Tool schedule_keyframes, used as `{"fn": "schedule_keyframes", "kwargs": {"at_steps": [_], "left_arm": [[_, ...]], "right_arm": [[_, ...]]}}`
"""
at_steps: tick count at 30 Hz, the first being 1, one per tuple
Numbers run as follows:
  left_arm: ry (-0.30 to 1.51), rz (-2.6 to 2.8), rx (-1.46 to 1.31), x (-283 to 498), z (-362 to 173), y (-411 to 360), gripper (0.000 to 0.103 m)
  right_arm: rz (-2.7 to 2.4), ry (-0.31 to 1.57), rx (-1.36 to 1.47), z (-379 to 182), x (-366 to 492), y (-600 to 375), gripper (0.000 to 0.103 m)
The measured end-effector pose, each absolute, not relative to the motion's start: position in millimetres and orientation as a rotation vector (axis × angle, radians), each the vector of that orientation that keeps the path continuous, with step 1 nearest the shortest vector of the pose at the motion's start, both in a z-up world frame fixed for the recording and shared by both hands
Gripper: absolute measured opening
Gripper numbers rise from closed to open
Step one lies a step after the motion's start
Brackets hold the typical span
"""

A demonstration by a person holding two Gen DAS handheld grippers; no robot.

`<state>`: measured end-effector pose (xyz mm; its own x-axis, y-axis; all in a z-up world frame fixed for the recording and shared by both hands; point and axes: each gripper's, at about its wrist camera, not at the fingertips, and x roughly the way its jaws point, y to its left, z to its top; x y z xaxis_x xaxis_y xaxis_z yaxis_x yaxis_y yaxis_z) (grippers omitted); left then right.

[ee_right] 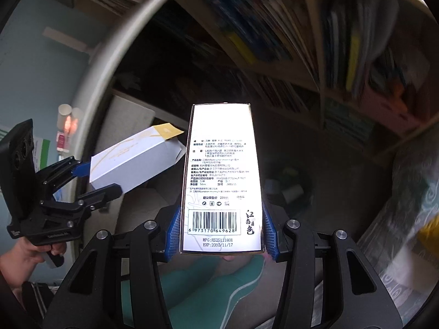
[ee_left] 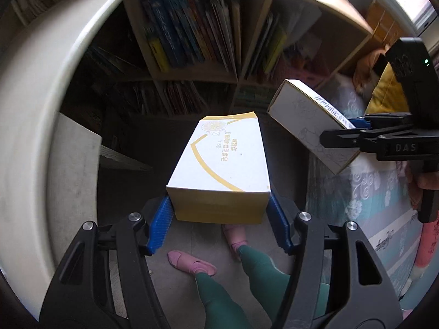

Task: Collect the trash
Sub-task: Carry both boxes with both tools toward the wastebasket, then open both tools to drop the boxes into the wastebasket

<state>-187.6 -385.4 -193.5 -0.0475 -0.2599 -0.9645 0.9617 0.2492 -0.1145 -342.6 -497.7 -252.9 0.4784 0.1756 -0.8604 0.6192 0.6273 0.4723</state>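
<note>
My left gripper (ee_left: pixel 221 216) is shut on a white and yellow soap box (ee_left: pixel 219 164), held in the air pointing toward a bookshelf. My right gripper (ee_right: pixel 222 233) is shut on a tall white perfume box (ee_right: pixel 222 175) with a barcode. In the left wrist view the right gripper (ee_left: pixel 354 131) holds the perfume box (ee_left: pixel 307 120) at the upper right. In the right wrist view the left gripper (ee_right: pixel 90 181) holds the soap box (ee_right: pixel 137 159) at the left, its far flap open.
A bookshelf (ee_left: pixel 192 41) full of books stands ahead. A white curved table edge (ee_left: pixel 41 96) runs along the left. A dark bin (ee_right: pixel 288 189) holding some items sits on the floor. The person's legs (ee_left: pixel 233 274) are below. A patterned cloth (ee_left: pixel 370 197) lies at right.
</note>
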Motion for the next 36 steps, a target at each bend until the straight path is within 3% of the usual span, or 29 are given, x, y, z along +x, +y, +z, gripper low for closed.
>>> {"fn": "schedule_keyframes", "kwargs": {"at_steps": [9,11,12,14,19,34,36], "left_arm": [[1.31,-1.16,0.883,-209.4,-273.9,-415.5,0.06],[1.33,-1.129,0.915,-212.5,-290.2,-421.4,0.071],[1.336,-1.114,0.928,-213.0,-296.8,-423.9,0.078],[1.332,-1.116,0.944,-213.1,-301.5,-425.4,0.078],[1.306,-1.13,0.96,-215.9,-296.2,-422.6,0.085],[1.306,-1.111,0.918,-204.1,-277.0,-404.8,0.086],[1.292,-1.112,0.909,-202.9,-267.8,-404.1,0.09]], "right_arm": [[-0.328,1.125,1.009,-327.5,-354.7,-506.9,0.053],[-0.36,1.137,1.03,-336.2,-357.4,-512.3,0.066],[-0.374,1.139,1.041,-339.0,-359.6,-515.2,0.066],[-0.397,1.129,1.059,-340.1,-366.9,-520.8,0.066],[-0.418,1.093,1.07,-329.1,-383.6,-525.7,0.068],[-0.389,1.058,1.055,-303.1,-378.2,-518.8,0.068],[-0.377,1.053,1.042,-296.8,-373.4,-517.0,0.068]]}}
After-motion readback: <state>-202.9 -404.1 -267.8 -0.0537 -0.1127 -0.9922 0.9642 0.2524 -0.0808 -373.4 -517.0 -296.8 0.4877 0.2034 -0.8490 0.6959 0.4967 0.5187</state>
